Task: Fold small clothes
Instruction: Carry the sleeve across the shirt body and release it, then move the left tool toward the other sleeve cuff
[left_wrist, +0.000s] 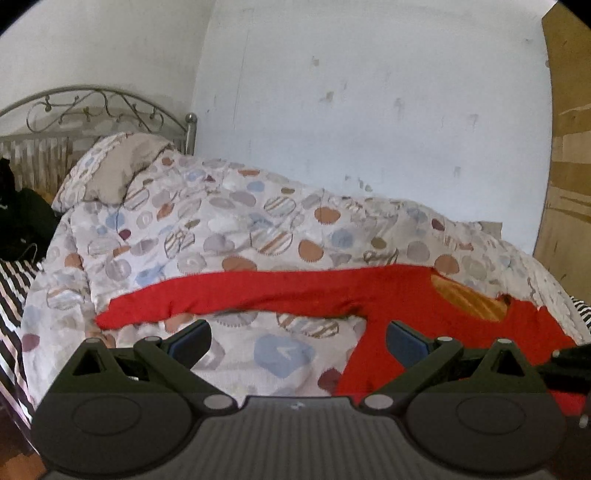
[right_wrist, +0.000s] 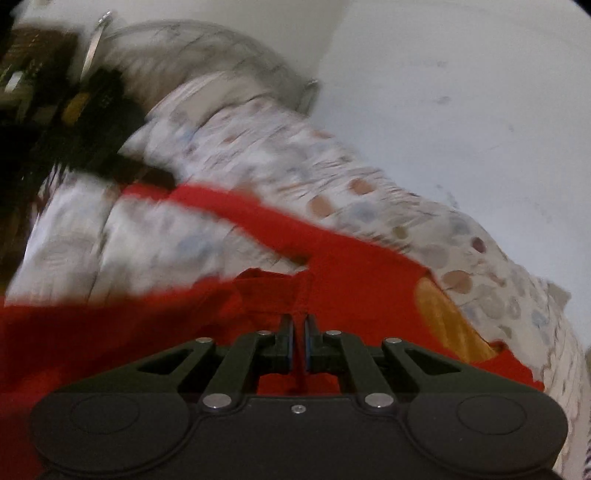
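My left gripper (left_wrist: 298, 341) stood with its jaws wide apart and nothing between them, above the patterned quilt (left_wrist: 229, 229) where the red garment (left_wrist: 373, 291) lay. Its long sleeve ran from three o'clock out toward nine, cuff at the left. My right gripper (right_wrist: 299, 341) was clamped on a red fold.

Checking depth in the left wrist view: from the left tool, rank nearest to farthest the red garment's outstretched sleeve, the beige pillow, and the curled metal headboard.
1. Red garment's outstretched sleeve: just beyond the open left tool, running across the quilt.
2. Beige pillow: upper left, atop the bedding.
3. Curled metal headboard: farthest, behind the pillow against the wall.
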